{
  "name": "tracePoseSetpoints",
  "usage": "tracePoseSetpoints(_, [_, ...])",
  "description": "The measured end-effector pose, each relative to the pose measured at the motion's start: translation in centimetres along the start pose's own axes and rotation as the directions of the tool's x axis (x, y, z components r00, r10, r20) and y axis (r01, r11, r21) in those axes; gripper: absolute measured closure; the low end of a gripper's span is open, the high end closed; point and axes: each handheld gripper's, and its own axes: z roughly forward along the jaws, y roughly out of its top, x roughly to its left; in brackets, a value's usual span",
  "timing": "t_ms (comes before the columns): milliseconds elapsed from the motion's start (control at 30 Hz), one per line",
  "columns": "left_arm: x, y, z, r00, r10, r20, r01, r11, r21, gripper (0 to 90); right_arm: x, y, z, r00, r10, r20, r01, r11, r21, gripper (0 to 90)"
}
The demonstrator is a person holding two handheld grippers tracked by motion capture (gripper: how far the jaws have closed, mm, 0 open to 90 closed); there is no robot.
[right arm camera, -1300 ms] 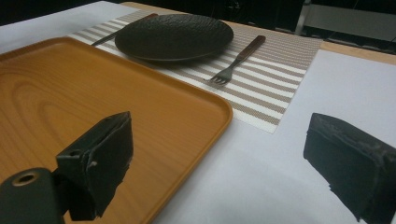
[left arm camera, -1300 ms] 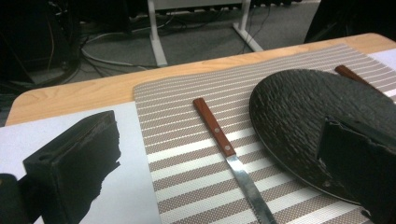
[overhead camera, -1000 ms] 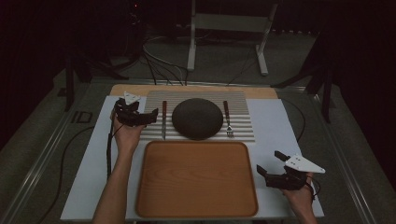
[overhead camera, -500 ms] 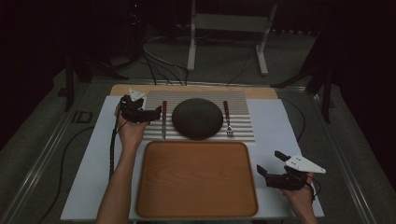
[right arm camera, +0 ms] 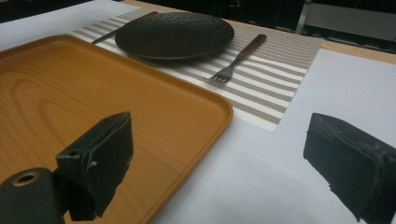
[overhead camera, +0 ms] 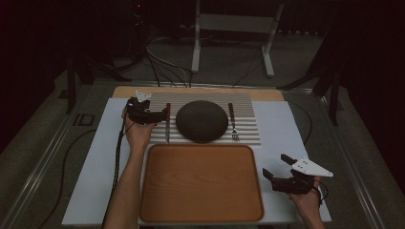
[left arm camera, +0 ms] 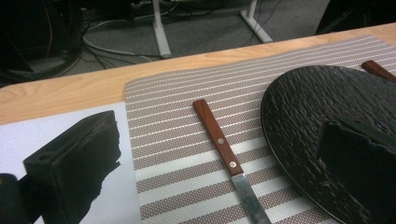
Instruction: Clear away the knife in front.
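Knife lying on striped mat beside dark plate; left tongs hovering wide over it; right tongs idling wide.

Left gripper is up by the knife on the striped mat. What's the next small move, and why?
Probably ease the left gripper down over the knife handle and close. Its jaws stand open, one on each side of the wooden handle and not yet touching it, and the knife lies flat on the mat just beside the black plate, so a narrow approach along the handle should avoid nudging the plate.
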Motion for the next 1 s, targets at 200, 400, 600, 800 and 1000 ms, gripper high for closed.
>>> tracePoseSetpoints(200, [-0.3,-0.2,1.0,1.0,-0.001,-0.004,0.001,0.9999,0.016,0.7,0.0,0.0,0.0,1.0,0.0,-0.002,0.0,1.0,0.002,8.4])
tracePoseSetpoints(400, [-0.5,0.0,1.8,0.9999,-0.011,-0.006,0.011,0.9997,0.022,0.7,0.0,0.0,0.0,1.0,0.003,-0.002,-0.003,1.0,0.002,8.4])
tracePoseSetpoints(600, [-0.6,0.1,2.6,0.9996,-0.027,-0.005,0.027,0.999,0.035,1.1,0.0,0.0,0.1,1.0,0.003,-0.003,-0.003,1.0,0.003,8.4])
tracePoseSetpoints(800, [-0.9,-0.2,3.8,0.9987,-0.047,-0.022,0.048,0.9952,0.085,4.6,0.0,0.0,0.0,1.0,0.002,-0.006,-0.002,1.0,0.002,8.4])
tracePoseSetpoints(1000, [-1.6,-0.4,4.9,0.9963,-0.024,-0.083,0.038,0.9852,0.167,17.6,0.0,0.0,0.1,1.0,0.003,-0.009,-0.003,1.0,0.003,8.4])
